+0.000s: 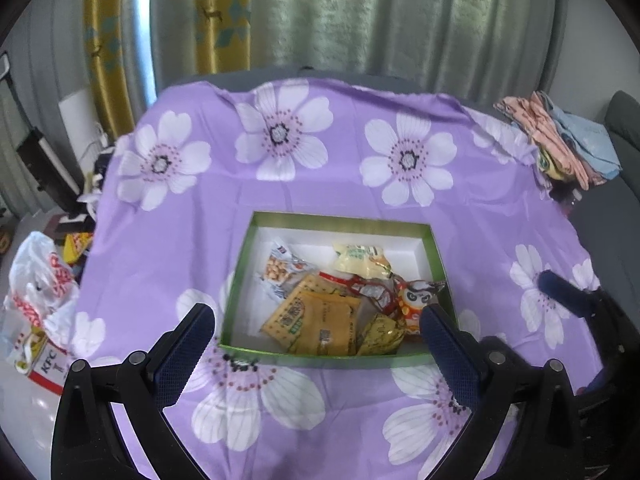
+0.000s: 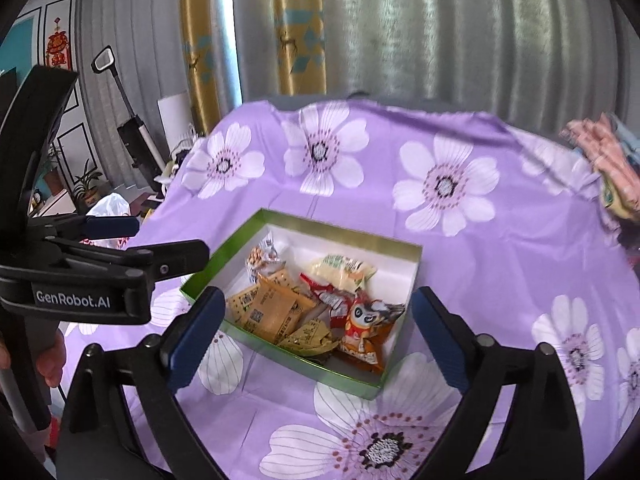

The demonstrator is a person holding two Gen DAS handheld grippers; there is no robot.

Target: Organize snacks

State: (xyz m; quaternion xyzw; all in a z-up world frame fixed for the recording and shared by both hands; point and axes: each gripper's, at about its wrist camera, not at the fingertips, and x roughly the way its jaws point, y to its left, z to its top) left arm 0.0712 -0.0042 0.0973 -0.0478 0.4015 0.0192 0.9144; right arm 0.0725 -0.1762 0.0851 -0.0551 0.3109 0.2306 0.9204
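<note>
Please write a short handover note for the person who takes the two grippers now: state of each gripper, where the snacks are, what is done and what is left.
Left gripper: open, holding nothing, above the near edge of the box.
Right gripper: open, holding nothing, also in front of the box.
Snacks: all visible packets, including the flat orange cracker packets and the red cartoon-face packet, lie piled loosely in the shallow green cardboard box with white inside on the purple flowered cloth.
Done: no packet lies loose on the cloth in either view.
Left: probably tidying the pile; the box's left part looks less filled. No lid is in view.
</note>
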